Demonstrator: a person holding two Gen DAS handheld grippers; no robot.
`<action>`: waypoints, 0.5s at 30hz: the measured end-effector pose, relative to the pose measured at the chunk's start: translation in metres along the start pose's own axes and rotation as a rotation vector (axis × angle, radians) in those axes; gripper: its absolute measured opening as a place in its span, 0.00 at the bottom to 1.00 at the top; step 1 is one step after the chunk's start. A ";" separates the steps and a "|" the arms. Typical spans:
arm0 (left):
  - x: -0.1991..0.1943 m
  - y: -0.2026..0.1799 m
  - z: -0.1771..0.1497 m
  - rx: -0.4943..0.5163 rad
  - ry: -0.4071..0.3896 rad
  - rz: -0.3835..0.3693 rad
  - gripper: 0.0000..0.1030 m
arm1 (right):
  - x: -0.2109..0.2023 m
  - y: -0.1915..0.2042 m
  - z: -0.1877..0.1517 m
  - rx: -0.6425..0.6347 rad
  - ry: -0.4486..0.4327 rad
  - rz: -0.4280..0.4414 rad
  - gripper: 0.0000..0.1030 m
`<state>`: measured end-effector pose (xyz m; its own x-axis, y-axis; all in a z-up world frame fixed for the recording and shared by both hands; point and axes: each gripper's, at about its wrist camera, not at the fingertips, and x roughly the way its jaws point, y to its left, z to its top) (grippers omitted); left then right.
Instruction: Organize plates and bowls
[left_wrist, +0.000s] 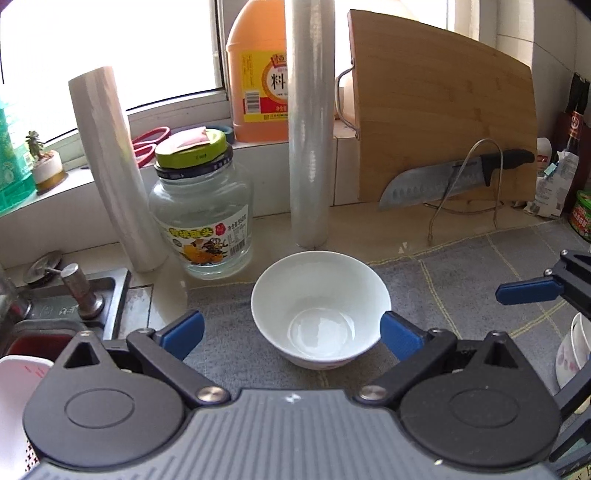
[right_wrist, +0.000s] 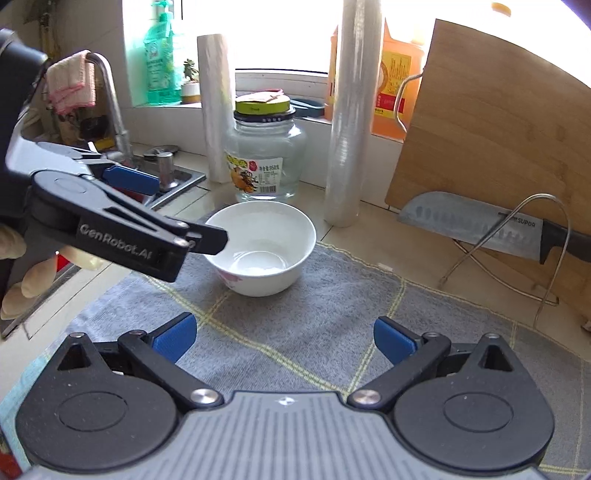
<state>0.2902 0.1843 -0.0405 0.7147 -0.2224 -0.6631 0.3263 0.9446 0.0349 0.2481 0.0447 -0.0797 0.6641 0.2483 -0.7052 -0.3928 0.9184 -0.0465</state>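
Left tool (left_wrist: 291, 334) spread wide around the white bowl (left_wrist: 320, 308), which sits on the grey mat (right_wrist: 332, 314) on the table; right tool (right_wrist: 284, 338) spread too, empty, hanging back; close off-centre and that slick rim could skid toward the glass jar (left_wrist: 202, 221); knife (right_wrist: 476, 225) nearby.

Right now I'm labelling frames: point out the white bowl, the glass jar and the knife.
white bowl (left_wrist: 320, 328): left wrist view, inner base.
glass jar (right_wrist: 265, 155): right wrist view, clear body.
knife (right_wrist: 461, 221): right wrist view, blade.
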 end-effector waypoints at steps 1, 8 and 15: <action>0.007 0.002 0.002 0.005 0.011 -0.007 0.98 | 0.005 0.002 0.000 0.008 0.004 -0.009 1.00; 0.042 0.016 0.011 -0.003 0.058 -0.071 0.97 | 0.038 0.019 0.004 -0.012 0.003 -0.007 1.00; 0.057 0.019 0.018 -0.004 0.081 -0.123 0.88 | 0.063 0.021 0.013 -0.019 0.007 -0.008 1.00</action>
<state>0.3484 0.1855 -0.0643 0.6172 -0.3167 -0.7203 0.4056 0.9125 -0.0536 0.2899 0.0838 -0.1155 0.6626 0.2385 -0.7100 -0.3992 0.9145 -0.0654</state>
